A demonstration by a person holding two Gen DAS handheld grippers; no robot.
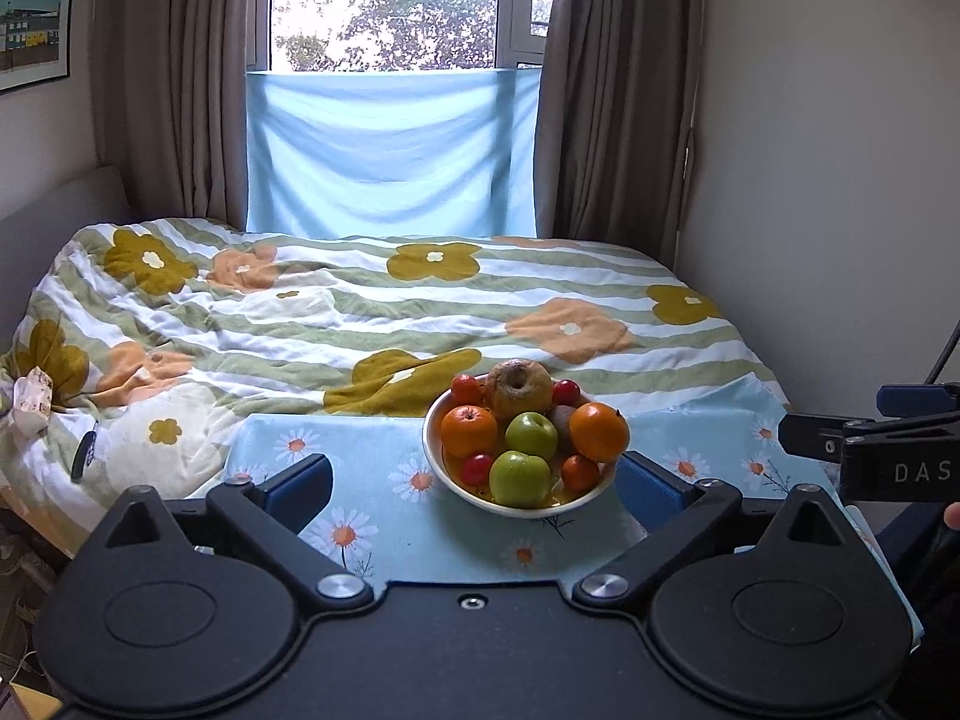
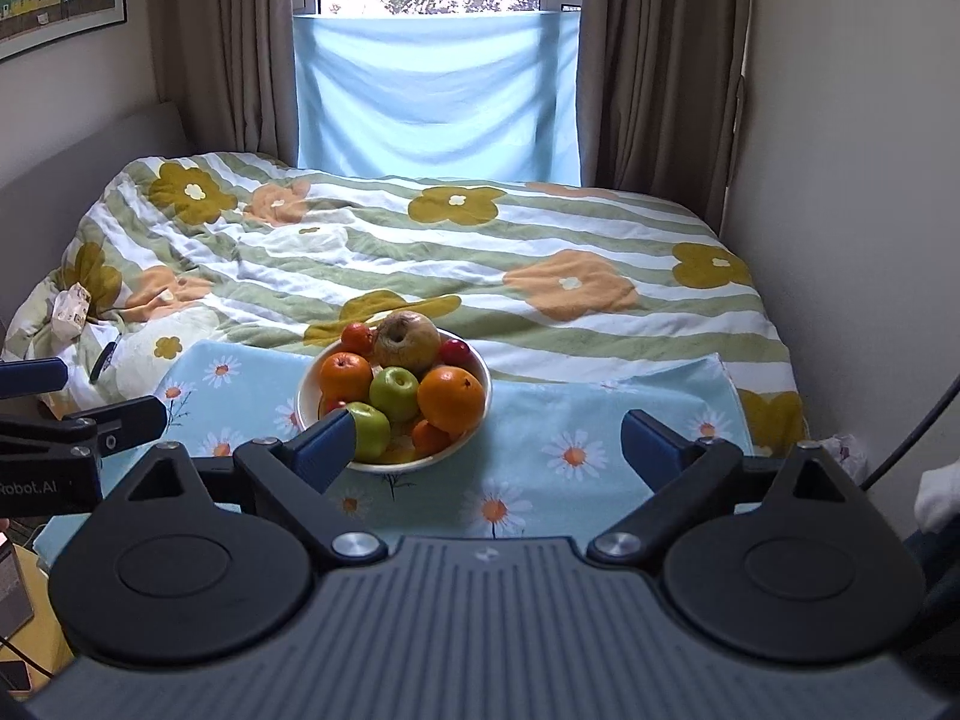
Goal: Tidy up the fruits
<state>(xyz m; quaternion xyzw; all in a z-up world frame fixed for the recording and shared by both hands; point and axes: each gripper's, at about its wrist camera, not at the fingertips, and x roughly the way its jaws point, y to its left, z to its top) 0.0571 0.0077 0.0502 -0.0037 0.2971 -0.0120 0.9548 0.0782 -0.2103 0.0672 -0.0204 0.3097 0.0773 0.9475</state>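
A white bowl (image 1: 447,477) stands on a light blue daisy cloth (image 1: 360,480) and holds several fruits: two oranges (image 1: 599,432), two green apples (image 1: 521,479), a wrinkled brown apple (image 1: 519,387), small red fruits and a small tangerine. My left gripper (image 1: 474,489) is open and empty, just short of the bowl. My right gripper (image 2: 489,441) is open and empty, to the right of the bowl (image 2: 312,387); its left finger (image 2: 327,444) overlaps the bowl's front left rim in view. The brown apple (image 2: 407,339) sits at the bowl's back.
The daisy cloth (image 2: 570,420) lies on a bed with a flowered striped duvet (image 1: 360,312). A wall (image 1: 840,180) runs along the right. Curtains and a window stand behind. The right gripper's body (image 1: 888,450) shows at the left view's right edge. A crumpled packet (image 1: 33,399) lies at far left.
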